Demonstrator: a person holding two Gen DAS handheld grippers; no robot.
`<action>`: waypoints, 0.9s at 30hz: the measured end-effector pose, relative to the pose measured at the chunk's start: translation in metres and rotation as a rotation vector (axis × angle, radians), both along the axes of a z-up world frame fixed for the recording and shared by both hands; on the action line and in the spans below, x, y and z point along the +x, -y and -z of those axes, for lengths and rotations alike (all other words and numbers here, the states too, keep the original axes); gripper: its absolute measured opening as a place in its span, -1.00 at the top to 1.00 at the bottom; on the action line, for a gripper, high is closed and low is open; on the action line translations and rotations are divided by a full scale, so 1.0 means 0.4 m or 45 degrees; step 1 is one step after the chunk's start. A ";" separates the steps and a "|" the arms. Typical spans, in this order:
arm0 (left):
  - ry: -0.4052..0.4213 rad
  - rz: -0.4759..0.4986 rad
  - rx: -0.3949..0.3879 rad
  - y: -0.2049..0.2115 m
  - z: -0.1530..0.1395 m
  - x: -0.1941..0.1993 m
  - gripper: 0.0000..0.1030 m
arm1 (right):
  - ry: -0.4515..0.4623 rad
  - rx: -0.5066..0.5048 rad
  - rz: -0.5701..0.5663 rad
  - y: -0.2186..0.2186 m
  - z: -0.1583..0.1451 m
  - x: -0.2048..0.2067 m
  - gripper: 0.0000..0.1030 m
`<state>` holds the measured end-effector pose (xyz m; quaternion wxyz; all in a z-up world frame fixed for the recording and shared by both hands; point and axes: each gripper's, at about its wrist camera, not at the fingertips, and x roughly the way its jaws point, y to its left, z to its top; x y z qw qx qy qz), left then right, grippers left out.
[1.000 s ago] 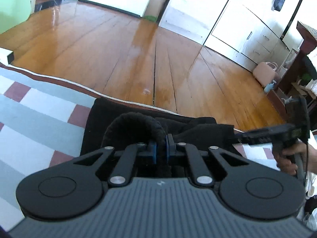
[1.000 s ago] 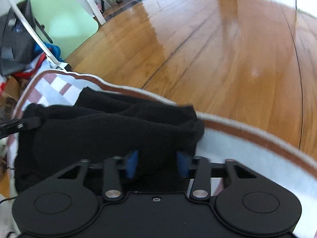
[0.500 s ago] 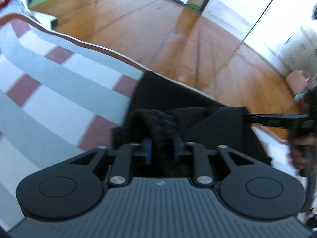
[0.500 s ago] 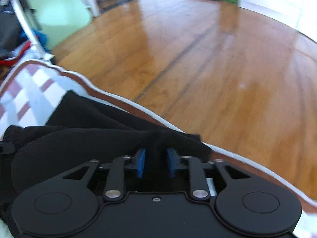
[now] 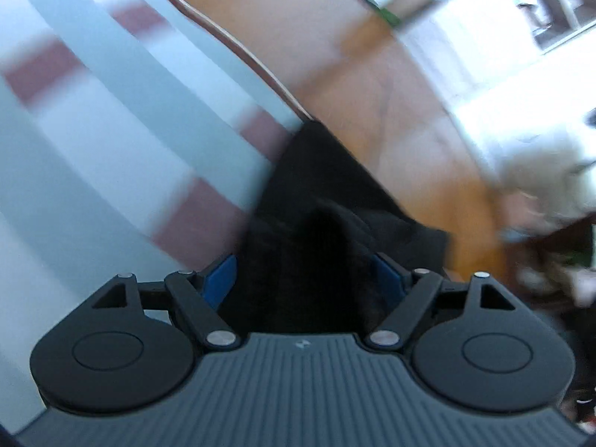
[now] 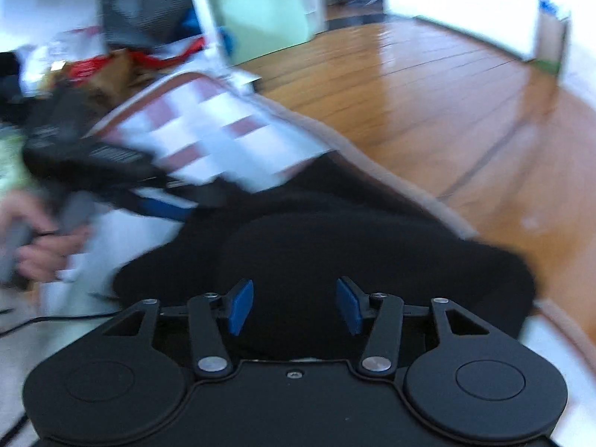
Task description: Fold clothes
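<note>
A black garment (image 5: 320, 186) lies bunched on a striped bed cover (image 5: 111, 119), close to the cover's edge. My left gripper (image 5: 303, 279) is open, its blue pads (image 5: 221, 279) spread wide on either side of a raised fold of the cloth. My right gripper (image 6: 294, 307) is also open just over the black garment (image 6: 335, 231), with dark cloth between and below its blue pads (image 6: 240, 305). In the right wrist view the left gripper (image 6: 85, 160) shows blurred at the left, held by a hand (image 6: 41, 238).
Shiny wooden floor (image 6: 428, 93) lies beyond the trimmed edge of the cover (image 6: 223, 126). A pile of clutter with red and blue items (image 6: 123, 56) and a green panel (image 6: 260, 7) stand at the back left. White cupboards (image 5: 521, 74) show blurred at the right.
Both grippers were shut on the black cloth half a second ago and have now opened. Both views have swung to the left, with strong motion blur.
</note>
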<state>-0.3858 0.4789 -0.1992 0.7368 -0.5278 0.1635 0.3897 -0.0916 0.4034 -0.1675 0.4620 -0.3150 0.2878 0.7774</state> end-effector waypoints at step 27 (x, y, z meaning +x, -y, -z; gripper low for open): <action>-0.453 0.103 0.649 0.044 -0.271 0.238 0.50 | -0.214 -0.022 0.536 0.225 0.022 0.270 -0.14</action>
